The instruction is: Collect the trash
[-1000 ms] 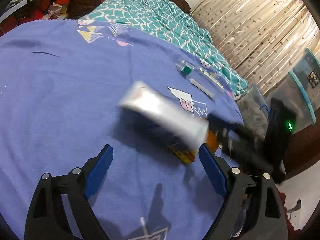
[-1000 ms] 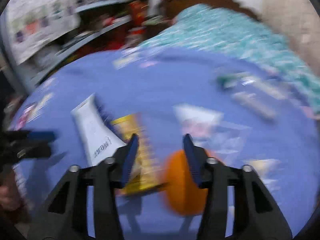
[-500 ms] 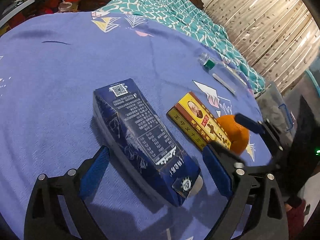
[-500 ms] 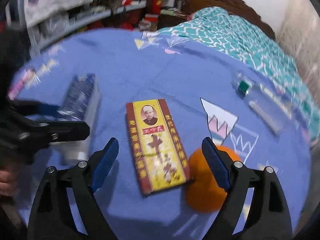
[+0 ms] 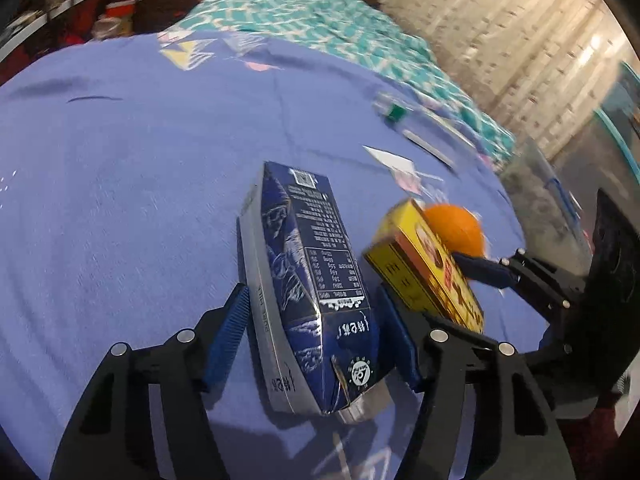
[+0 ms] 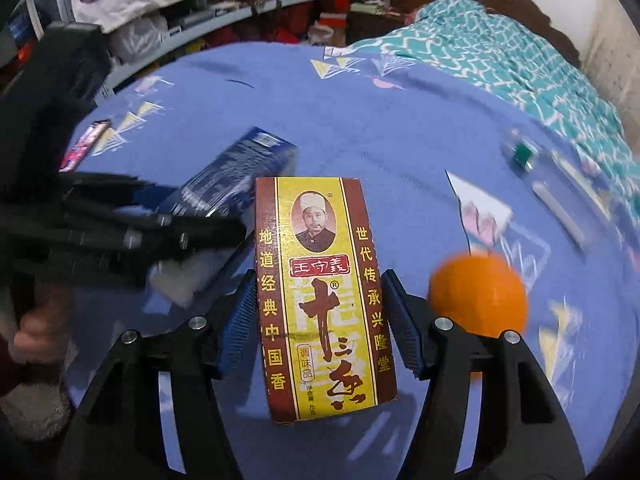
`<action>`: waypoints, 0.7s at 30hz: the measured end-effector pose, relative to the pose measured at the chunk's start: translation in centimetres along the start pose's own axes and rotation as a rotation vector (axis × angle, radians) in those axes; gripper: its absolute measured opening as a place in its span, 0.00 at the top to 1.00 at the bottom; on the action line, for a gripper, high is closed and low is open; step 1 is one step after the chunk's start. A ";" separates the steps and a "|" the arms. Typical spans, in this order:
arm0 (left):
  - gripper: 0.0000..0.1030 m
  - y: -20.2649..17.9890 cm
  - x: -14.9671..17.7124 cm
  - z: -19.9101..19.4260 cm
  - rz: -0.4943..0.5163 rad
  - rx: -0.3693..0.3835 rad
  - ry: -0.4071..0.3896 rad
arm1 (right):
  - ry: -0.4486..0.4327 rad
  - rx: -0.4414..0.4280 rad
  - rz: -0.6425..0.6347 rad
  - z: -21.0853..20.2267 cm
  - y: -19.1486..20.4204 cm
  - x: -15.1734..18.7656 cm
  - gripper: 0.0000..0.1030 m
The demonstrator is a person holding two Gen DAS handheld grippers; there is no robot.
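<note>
A dark blue milk carton (image 5: 316, 264) stands on its narrow side on the purple bedsheet (image 5: 120, 200). My left gripper (image 5: 312, 300) is closing around it, and both blue pads touch its sides. In the right wrist view, a yellow and red spice box (image 6: 324, 280) sits between the closing jaws of my right gripper (image 6: 318, 280), its pads against the long edges. The left wrist view shows that box (image 5: 424, 264) tilted up off the sheet. An orange (image 6: 478, 294) lies just right of the box.
A small clear bottle with a green cap (image 6: 522, 154) and a pale strip (image 6: 560, 212) lie further back on the right. A teal patterned quilt (image 5: 320, 20) covers the far side of the bed. Cluttered shelves (image 6: 200, 20) stand on the left, and plastic bins (image 5: 624, 120) on the right.
Both grippers have narrowed from wide open onto their items. The carton has turned from lying flat onto its narrow side. The spice box has come up off the sheet between the right pads.
</note>
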State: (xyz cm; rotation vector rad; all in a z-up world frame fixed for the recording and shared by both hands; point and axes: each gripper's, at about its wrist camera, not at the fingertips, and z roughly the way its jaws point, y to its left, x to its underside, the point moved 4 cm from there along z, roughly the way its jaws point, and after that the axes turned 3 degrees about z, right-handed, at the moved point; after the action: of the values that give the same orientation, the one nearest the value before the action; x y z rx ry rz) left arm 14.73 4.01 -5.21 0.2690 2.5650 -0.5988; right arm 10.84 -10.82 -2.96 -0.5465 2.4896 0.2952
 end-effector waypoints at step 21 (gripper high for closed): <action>0.38 -9.6 7.5 0.6 0.264 0.066 0.130 | -0.082 0.259 0.387 -6.3 -5.7 14.7 0.18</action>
State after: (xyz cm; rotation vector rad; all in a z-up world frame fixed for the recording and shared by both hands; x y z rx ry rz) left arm 5.76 -4.19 -5.96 0.6768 2.5749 -0.5824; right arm -0.75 -22.57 -6.78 0.0538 2.4887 0.1334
